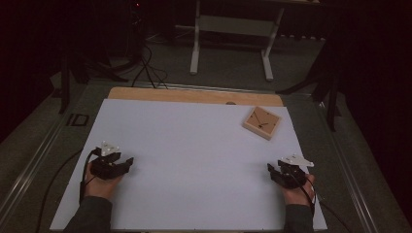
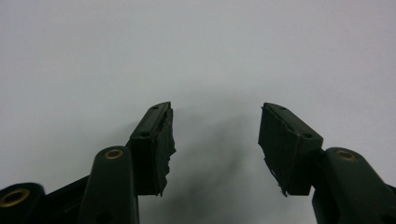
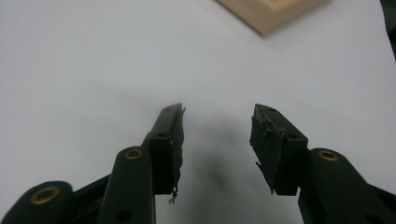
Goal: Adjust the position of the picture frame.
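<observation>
Both hand-held grippers, left hand-held gripper (image 1: pixel 127 162) and right hand-held gripper (image 1: pixel 270 169), rest jaws apart, empty; the wooden clock (image 1: pixel 262 122) lies far-right on the counter (image 1: pixel 194 145); a careless reach might shove it off.

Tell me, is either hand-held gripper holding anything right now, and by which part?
Nothing is held. The left hand-held gripper and the right hand-held gripper both stand open over the white sheet; the wooden clock lies untouched, apart from both.

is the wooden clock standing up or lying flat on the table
Lying flat. The wooden clock rests face up on the white sheet, its dial and hands facing the high camera, turned at an angle, apart from both grippers.
</observation>
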Demonstrator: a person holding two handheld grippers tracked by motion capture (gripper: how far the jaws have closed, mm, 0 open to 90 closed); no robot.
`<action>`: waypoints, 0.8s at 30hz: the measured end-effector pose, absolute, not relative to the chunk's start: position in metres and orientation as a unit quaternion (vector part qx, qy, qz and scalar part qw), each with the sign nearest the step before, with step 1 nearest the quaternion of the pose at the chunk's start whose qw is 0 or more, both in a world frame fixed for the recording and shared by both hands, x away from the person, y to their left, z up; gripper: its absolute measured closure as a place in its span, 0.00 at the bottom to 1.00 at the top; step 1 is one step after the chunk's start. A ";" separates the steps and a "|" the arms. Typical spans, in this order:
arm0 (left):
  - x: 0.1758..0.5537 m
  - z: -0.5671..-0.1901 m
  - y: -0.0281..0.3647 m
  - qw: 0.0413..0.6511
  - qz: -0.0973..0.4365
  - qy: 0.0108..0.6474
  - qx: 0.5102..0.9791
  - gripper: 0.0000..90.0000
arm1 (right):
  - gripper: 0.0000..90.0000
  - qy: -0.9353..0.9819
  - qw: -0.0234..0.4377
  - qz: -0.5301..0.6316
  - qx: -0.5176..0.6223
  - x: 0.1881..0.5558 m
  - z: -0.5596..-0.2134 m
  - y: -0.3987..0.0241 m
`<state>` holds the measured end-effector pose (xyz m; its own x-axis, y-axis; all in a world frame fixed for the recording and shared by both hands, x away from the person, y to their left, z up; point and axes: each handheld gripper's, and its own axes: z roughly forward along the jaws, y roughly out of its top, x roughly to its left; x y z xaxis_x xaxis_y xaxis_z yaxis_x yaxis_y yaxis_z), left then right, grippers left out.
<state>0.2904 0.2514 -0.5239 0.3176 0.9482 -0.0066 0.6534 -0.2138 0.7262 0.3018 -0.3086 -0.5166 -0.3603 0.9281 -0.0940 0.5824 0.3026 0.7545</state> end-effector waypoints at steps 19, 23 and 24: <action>0.290 -0.519 0.248 0.331 0.238 0.527 0.746 0.52 | 0.59 0.749 0.279 0.351 0.488 0.302 -0.511 -0.301; 0.289 -0.519 0.248 0.332 0.236 0.526 0.746 0.52 | 0.59 0.748 0.274 0.355 0.490 0.303 -0.511 -0.302; 0.289 -0.519 0.248 0.334 0.236 0.527 0.745 0.52 | 0.59 0.748 0.274 0.355 0.490 0.303 -0.511 -0.302</action>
<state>0.2889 0.2478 -0.5190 0.3335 0.9428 0.0002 0.6271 -0.2220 0.7467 0.3026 -0.3016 -0.5108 -0.3704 0.9268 -0.0622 0.5383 0.2688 0.7988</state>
